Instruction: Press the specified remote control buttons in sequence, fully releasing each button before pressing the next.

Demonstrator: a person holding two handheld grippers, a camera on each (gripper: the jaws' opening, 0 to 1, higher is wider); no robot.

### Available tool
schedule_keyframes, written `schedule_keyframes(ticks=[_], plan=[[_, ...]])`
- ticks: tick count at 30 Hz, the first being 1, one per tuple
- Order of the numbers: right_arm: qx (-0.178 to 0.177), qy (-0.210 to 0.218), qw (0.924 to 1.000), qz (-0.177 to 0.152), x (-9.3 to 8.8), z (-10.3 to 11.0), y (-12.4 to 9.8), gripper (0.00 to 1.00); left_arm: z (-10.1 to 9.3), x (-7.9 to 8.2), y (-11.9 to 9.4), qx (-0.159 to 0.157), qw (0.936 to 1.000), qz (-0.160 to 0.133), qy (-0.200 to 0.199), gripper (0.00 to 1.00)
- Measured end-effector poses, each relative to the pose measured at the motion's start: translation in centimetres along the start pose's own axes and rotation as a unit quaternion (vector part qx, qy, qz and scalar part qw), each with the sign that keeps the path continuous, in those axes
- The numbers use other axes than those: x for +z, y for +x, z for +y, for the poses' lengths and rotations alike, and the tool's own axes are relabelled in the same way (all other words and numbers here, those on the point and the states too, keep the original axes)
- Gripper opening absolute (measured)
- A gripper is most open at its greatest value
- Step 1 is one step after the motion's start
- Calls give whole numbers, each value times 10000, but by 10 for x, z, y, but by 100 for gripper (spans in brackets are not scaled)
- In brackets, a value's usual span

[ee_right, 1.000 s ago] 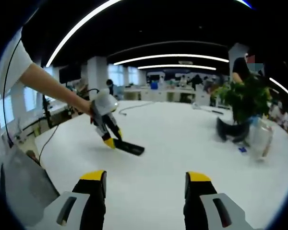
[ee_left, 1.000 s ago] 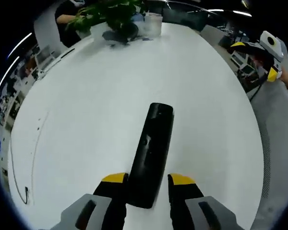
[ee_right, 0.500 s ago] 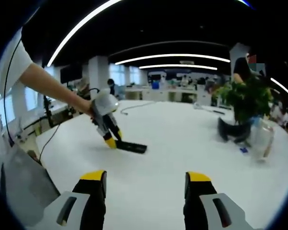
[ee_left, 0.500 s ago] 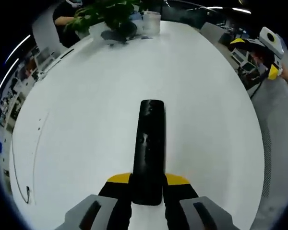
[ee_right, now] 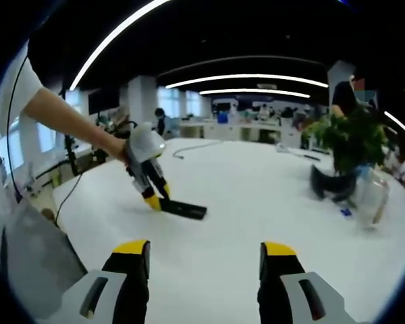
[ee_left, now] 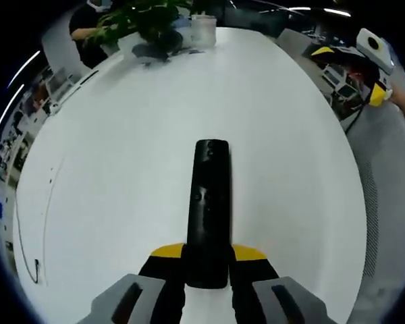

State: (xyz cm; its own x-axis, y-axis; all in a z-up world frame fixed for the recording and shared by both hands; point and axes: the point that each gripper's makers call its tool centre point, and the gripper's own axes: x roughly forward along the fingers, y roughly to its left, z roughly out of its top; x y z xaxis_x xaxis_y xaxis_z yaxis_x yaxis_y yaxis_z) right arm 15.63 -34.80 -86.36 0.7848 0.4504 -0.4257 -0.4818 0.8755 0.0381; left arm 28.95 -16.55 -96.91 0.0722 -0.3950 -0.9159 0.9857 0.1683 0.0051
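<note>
I am pinching the near end of the black remote with my left hand-held gripper. The remote is lying flat on the white tabletop, and its long side is pointing straight away from that gripper. My right hand-held gripper is waiting with its jaws spread wide and nothing between them. It is well apart from the remote, off to the remote's side. I think it has to reach over to press a button.
</note>
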Motion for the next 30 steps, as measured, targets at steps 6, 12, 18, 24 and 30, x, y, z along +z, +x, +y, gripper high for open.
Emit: schedule_keyframes(ticks=[6, 12, 18, 24, 30], plan=[[51, -35, 10000, 28, -1, 2, 1, 64, -9, -1, 0, 4, 10000, 15, 23, 24], [75, -56, 9999, 52, -2, 3, 0, 64, -14, -2, -1, 18, 10000, 7, -26, 24], [82, -69, 9999, 61, -2, 3, 0, 64, -20, -2, -2, 48, 10000, 1, -67, 24], [93, -80, 9999, 81, -3, 3, 0, 64, -26, -2, -2, 34, 10000, 38, -52, 24], [102, -91, 9999, 85, -2, 5, 0, 63, -33, -3, -2, 31, 10000, 50, -40, 24]])
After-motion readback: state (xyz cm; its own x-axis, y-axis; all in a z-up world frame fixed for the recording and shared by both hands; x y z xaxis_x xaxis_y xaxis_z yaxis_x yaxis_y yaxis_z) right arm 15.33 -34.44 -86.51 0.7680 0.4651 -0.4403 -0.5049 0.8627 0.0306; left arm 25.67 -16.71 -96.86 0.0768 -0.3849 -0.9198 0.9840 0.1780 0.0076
